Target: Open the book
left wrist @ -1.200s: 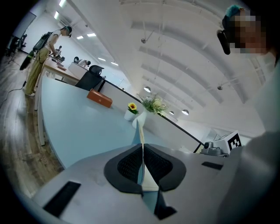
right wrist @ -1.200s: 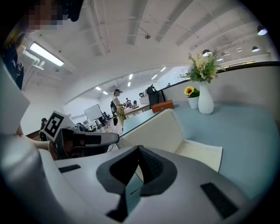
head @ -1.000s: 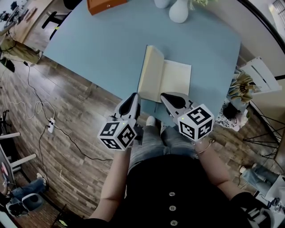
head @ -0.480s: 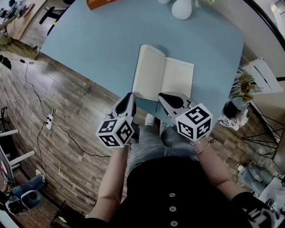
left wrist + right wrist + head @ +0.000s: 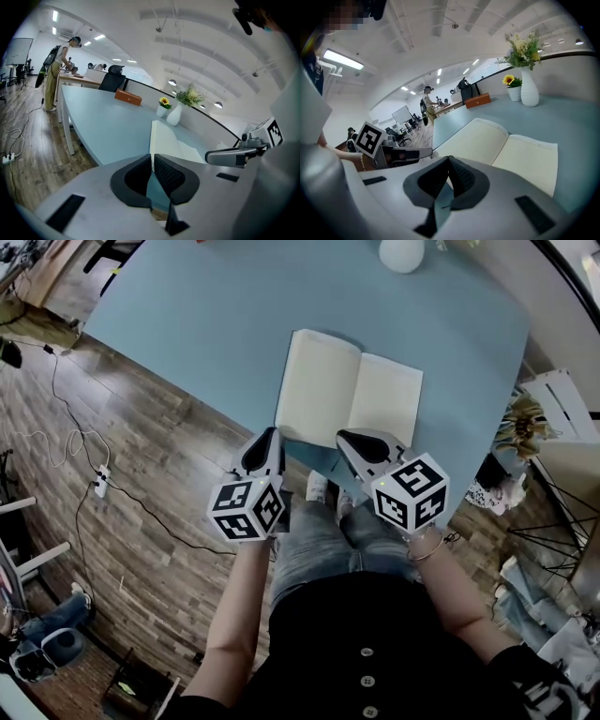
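Note:
The book (image 5: pixel 349 399) lies open on the light blue table (image 5: pixel 187 324), cream pages up, close to the near edge. My left gripper (image 5: pixel 266 437) is shut and empty, hovering at the table edge just short of the book's left page. My right gripper (image 5: pixel 352 439) is also shut and empty, at the book's near edge below the spine. In the left gripper view the jaws (image 5: pixel 152 157) are closed together with the book (image 5: pixel 171 143) beyond them. In the right gripper view the closed jaws (image 5: pixel 449 160) point at the open pages (image 5: pixel 501 145).
A white vase (image 5: pixel 401 253) stands at the table's far edge, with flowers (image 5: pixel 521 47) in it. An orange box (image 5: pixel 128 97) sits far back on the table. Wood floor with cables (image 5: pixel 84 456) lies to the left. A person (image 5: pixel 58 70) stands at a distant desk.
The book's left half, which stood raised a second ago, now lies flat. Both grippers stay shut at the near edge, hardly moved.

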`<state>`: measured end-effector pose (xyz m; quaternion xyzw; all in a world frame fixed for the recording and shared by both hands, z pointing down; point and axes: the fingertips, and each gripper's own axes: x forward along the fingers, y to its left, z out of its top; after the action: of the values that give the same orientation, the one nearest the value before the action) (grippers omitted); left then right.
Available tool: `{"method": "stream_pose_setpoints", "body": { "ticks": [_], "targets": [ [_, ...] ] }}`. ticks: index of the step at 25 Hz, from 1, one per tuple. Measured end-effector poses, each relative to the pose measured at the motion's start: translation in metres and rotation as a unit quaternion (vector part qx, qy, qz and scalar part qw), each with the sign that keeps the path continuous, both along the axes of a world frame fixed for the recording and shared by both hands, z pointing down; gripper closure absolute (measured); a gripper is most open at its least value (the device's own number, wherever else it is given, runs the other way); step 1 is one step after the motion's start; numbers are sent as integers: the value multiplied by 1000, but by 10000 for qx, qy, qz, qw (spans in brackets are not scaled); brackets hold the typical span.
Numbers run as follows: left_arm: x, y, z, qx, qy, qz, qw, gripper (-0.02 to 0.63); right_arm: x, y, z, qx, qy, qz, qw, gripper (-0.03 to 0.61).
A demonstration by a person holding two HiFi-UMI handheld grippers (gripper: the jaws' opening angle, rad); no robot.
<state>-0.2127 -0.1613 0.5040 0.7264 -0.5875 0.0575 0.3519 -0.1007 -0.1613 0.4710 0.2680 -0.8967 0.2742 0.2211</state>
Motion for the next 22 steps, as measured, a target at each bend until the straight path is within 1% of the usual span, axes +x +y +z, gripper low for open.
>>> {"method": "stream_pose_setpoints", "body": {
  "ticks": [5, 16, 22],
  "targets": [
    [-7, 0, 12, -141, 102, -49, 9998, 594, -12, 0, 8, -97, 10, -27, 9999, 574],
    [-10, -2, 33, -425, -23, 5, 9991, 594, -24, -1, 17, -207, 45, 19, 9998, 574],
    [-8, -2, 40, -486, -90, 55, 9988, 594, -23, 0, 21, -251, 70, 63, 9996, 575]
  ]
}}
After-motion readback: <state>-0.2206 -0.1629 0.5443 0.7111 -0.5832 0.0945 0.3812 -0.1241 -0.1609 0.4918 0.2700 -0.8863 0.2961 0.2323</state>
